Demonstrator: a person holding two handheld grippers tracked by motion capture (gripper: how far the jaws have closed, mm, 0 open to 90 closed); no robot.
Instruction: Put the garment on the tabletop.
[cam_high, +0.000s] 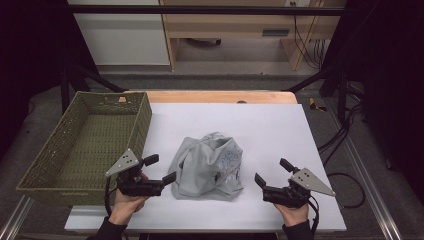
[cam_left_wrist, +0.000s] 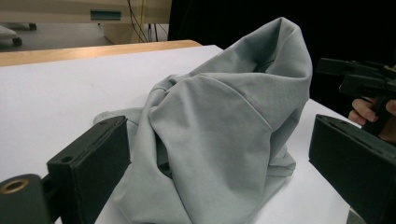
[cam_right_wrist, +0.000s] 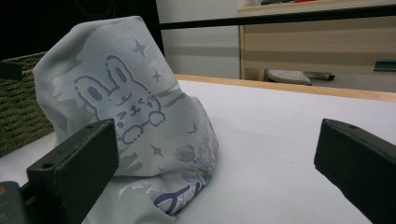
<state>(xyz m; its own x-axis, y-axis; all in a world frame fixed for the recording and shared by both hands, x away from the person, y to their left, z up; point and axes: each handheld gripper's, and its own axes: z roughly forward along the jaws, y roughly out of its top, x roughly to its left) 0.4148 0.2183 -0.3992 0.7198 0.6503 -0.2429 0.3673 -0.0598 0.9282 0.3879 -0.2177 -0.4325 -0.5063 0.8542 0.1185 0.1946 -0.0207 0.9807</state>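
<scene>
Left gripper (cam_high: 159, 168) agape | right gripper (cam_high: 274, 171) agape | grey cloth (cam_high: 209, 166) between (white tabletop (cam_high: 270, 125)) | basket (cam_high: 75, 145) left

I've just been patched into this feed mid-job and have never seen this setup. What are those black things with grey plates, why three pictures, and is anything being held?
There is no robot arm here: a person holds a hand-operated two-jaw tool in each hand. The high view looks down on the table from above the person's side, with the left gripper at the left and the right gripper at the right. The other two pictures come from cameras riding on each gripper, looking out between its own two black jaws.

On the white table lies a crumpled pale grey garment; the right gripper view shows a rabbit print with stars on it. A green woven basket stands at the left.

Nothing is held. Both grippers are open, one on either side of the garment, pointing toward it.
</scene>
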